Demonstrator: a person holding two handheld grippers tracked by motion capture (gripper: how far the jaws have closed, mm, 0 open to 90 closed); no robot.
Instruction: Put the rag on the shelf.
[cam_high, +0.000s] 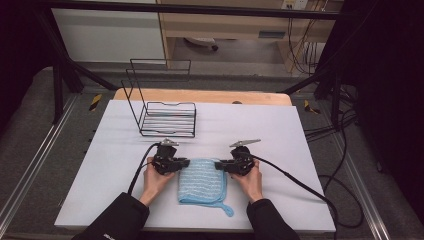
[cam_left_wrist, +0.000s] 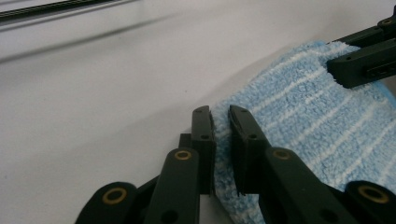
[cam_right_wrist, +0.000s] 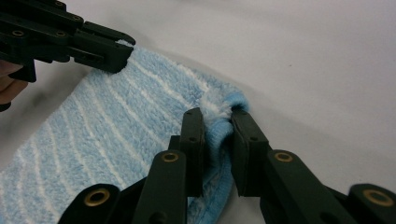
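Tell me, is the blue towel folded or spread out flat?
Folded. The blue towel lies as a compact rectangle, and the right tongs pinch a doubled, rounded edge at its corner.

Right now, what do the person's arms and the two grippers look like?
Both sleeves are black, with small white lettering near the left cuff; the hands are bare. The left gripper and right gripper are black, each topped by a grey three-cornered plate and trailing a black cable. Up close, the flat black fingers sit on link arms with brass-coloured rivets.
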